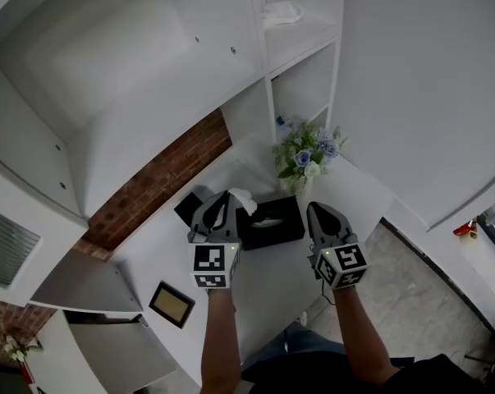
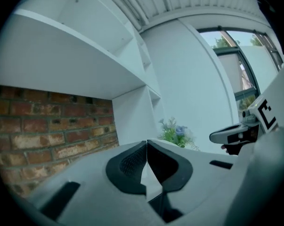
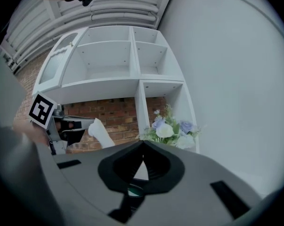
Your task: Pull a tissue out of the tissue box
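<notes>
A black tissue box point(image 1: 272, 224) lies on the white counter point(image 1: 263, 281). Just left of the box my left gripper point(image 1: 228, 195) is raised and shut on a white tissue point(image 1: 243, 199). In the right gripper view that tissue point(image 3: 100, 133) hangs from the left gripper point(image 3: 83, 122); its lower end is hidden. In the left gripper view the jaws of the left gripper point(image 2: 147, 142) meet at their tips. My right gripper point(image 1: 314, 209) hovers at the box's right end, shut with nothing in it; its jaws point(image 3: 142, 143) touch at the tips.
A vase of blue and white flowers point(image 1: 306, 158) stands behind the box. A small picture frame point(image 1: 171, 304) lies near the counter's left front. A brick wall point(image 1: 161, 179) and white shelves point(image 1: 300, 48) rise behind; a white cloth point(image 1: 281, 11) lies on one shelf.
</notes>
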